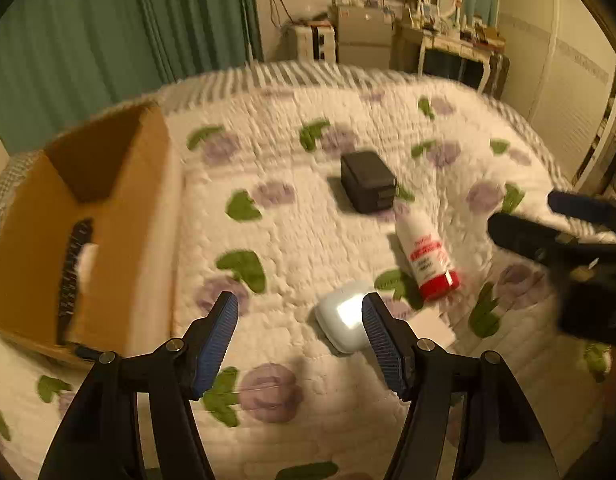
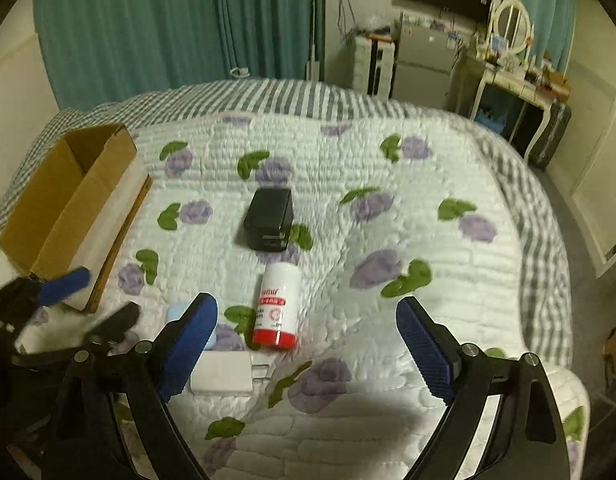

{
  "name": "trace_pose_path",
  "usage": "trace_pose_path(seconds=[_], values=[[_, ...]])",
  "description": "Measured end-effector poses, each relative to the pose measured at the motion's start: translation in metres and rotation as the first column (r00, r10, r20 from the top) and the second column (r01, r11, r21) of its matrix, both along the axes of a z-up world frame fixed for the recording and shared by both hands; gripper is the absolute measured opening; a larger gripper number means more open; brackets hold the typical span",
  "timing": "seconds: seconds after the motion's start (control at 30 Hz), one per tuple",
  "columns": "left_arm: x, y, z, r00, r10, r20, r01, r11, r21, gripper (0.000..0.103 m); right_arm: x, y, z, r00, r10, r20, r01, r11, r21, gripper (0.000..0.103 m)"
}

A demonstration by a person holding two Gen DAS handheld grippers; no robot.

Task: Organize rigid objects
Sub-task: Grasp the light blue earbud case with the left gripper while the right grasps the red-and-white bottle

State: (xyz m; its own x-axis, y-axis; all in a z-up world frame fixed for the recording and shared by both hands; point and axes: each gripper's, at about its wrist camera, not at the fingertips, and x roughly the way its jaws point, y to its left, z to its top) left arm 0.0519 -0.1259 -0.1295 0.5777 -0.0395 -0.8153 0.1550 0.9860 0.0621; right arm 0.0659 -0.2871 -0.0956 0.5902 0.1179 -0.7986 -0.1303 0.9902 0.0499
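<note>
White quilt [image 2: 387,208] with purple flowers and green leaves; brown cardboard box [image 2: 68,196]; white bottle [image 2: 278,300], red cap.

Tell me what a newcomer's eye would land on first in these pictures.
Probably the white bottle with a red cap, lying on its side mid-bed on the floral quilt, with a black rectangular device just beyond it. Next, the open cardboard box at the bed's left edge, a dark comb-like object inside. The left gripper, jaws open, hangs close to a glossy white case.
</note>
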Motion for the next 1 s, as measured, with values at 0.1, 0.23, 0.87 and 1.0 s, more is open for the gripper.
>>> trace_pose_path(seconds=[0.1, 0.23, 0.87, 1.0], values=[[0.008, -0.007, -0.020, 0.998, -0.012, -0.055, 0.011, 1.000, -0.012, 0.067, 0.005, -0.003, -0.007, 1.000, -0.016, -0.024, 0.016, 1.000, 0.015, 0.091], [0.017, -0.017, -0.039, 0.995, -0.033, -0.098, 0.031, 0.999, -0.024, 0.067, 0.012, -0.002, -0.019, 0.997, -0.014, -0.075, 0.016, 1.000, 0.022, 0.091], [0.023, -0.004, -0.049, 0.983, -0.146, -0.113, 0.136, 0.986, -0.092, 0.052, 0.033, 0.007, -0.040, 0.988, -0.023, -0.154, 0.021, 1.000, -0.012, 0.087], [0.024, 0.007, -0.034, 0.992, -0.106, -0.074, 0.099, 0.991, -0.090, 0.052, 0.039, 0.018, -0.040, 0.988, 0.009, -0.153, -0.012, 1.000, -0.022, 0.079]])
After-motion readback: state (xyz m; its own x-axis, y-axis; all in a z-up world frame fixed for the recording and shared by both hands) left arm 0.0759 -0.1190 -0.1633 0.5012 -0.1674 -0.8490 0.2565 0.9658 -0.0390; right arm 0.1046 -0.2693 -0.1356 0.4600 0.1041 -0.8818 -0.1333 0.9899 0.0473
